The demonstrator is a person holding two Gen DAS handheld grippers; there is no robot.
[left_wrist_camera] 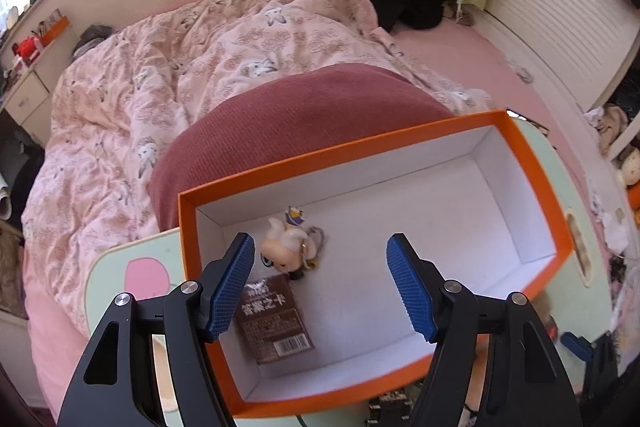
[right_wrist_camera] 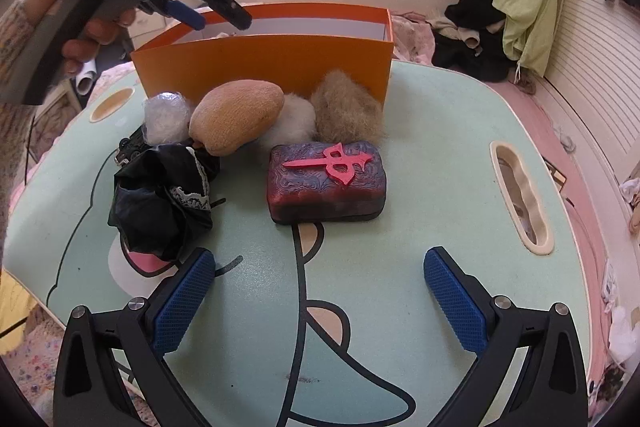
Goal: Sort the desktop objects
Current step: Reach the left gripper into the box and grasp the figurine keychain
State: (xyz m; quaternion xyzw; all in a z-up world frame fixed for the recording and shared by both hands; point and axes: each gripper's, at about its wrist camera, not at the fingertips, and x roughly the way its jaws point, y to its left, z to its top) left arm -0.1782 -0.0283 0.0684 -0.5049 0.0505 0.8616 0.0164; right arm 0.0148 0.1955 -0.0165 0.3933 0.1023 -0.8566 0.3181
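An orange box [left_wrist_camera: 532, 163] with a white inside stands on a mint-green lap table [right_wrist_camera: 432, 195]. In it lie a small doll keychain [left_wrist_camera: 286, 243] and a brown packet [left_wrist_camera: 276, 323]. My left gripper [left_wrist_camera: 320, 283] is open and empty above the box; it also shows in the right wrist view [right_wrist_camera: 216, 15]. In front of the box [right_wrist_camera: 264, 59] sit a dark red case with a pink emblem [right_wrist_camera: 328, 183], a tan pouch [right_wrist_camera: 236, 115], a brown fur ball [right_wrist_camera: 348, 111], a white fluffy ball [right_wrist_camera: 292, 119], a clear wrapped bundle [right_wrist_camera: 166, 117] and a black crumpled bag [right_wrist_camera: 160, 199]. My right gripper [right_wrist_camera: 320, 295] is open and empty, short of the case.
The table rests on a bed with a pink patterned quilt [left_wrist_camera: 168, 67] and a maroon cushion [left_wrist_camera: 288, 123]. Clothes [right_wrist_camera: 480, 23] are piled at the back right. The table has handle slots [right_wrist_camera: 520, 195] at its sides. A small dark item [right_wrist_camera: 128, 147] lies behind the bag.
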